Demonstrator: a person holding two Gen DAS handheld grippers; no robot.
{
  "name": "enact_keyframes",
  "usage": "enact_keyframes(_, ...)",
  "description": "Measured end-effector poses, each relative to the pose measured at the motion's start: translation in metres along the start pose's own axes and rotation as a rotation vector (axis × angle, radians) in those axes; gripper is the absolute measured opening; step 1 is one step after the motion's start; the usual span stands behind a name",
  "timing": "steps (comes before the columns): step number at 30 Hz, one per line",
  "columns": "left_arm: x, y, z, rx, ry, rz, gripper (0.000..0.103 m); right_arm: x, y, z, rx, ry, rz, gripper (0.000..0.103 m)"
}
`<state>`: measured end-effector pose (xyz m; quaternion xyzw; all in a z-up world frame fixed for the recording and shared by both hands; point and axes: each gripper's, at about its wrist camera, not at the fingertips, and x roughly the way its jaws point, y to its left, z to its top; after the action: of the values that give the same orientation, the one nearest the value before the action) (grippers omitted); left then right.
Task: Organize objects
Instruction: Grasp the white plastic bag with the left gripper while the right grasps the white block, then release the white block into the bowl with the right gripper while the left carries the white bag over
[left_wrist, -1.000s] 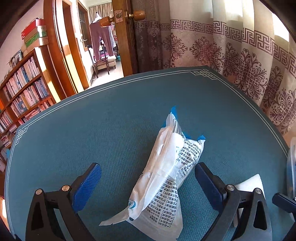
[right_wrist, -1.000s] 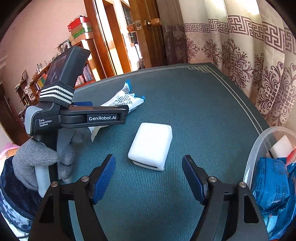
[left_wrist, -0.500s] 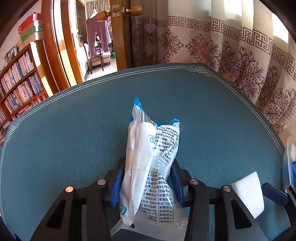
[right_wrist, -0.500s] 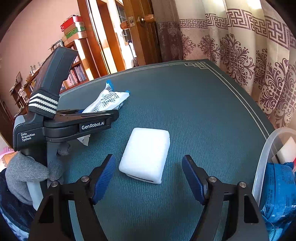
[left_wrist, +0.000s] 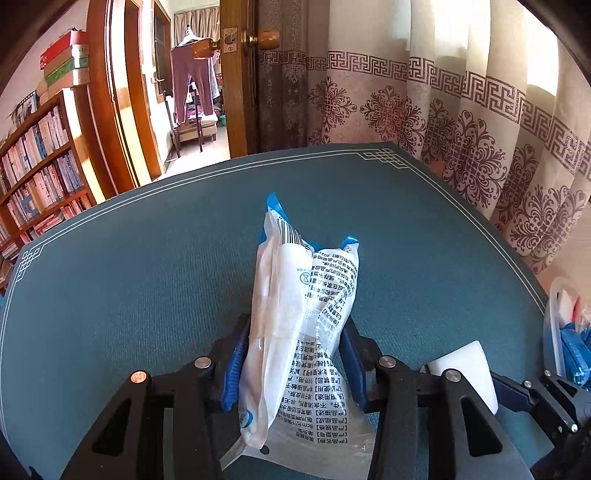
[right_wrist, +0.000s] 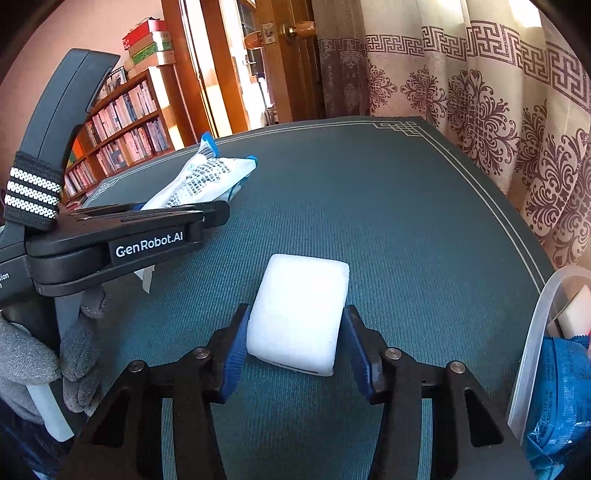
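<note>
A second ago both my hand-held grippers were standing wide apart; now both are clenching. My left hand-held gripper (left_wrist: 293, 363) is grasping the white packet (left_wrist: 303, 332), which was lying slanted on the counter (left_wrist: 129, 280) before and is now pointing straight forward, its far end lifting above the green cloth. My right hand-held gripper (right_wrist: 293, 345) is closing on the white block (right_wrist: 299, 314), the blue pads touching its two sides; the block is resting on the counter. The packet is crinkled plastic with black printed text, a barcode and blue corners. The block is plain, smooth, with rounded corners. At my right, the clear bin (right_wrist: 532, 332) is holding blue packets (right_wrist: 557, 391).
</note>
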<state>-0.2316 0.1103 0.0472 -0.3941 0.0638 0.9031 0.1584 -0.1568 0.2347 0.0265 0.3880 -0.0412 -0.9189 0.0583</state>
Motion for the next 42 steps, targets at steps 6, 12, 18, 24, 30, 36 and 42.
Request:
enact_keyframes(6,-0.007,0.000,-0.001,-0.005,-0.009,-0.016,0.048,-0.021,0.001,-0.004,-0.003,-0.028,-0.011,0.049)
enact_keyframes(12,-0.013,-0.008,-0.002,0.006,-0.019,-0.036,0.048,-0.055,-0.014,-0.004,0.023,-0.070,-0.042,0.049)
enact_keyframes(18,-0.022,-0.021,-0.003,0.029,-0.028,-0.070,0.048,-0.095,-0.036,-0.011,0.046,-0.093,-0.105,0.049)
enact_keyframes(24,-0.030,-0.041,-0.007,0.076,-0.039,-0.096,0.048,-0.140,-0.062,-0.022,0.083,-0.112,-0.180,0.049)
enact_keyframes(30,-0.035,-0.060,-0.013,0.116,-0.041,-0.121,0.048,-0.172,-0.103,-0.034,0.147,-0.111,-0.282,0.049)
enact_keyframes(36,-0.040,-0.077,-0.017,0.142,-0.035,-0.168,0.048,-0.183,-0.144,-0.048,0.231,-0.071,-0.370,0.049)
enact_keyframes(42,-0.044,-0.092,-0.022,0.169,-0.033,-0.198,0.048,-0.173,-0.171,-0.056,0.290,-0.016,-0.397,0.049)
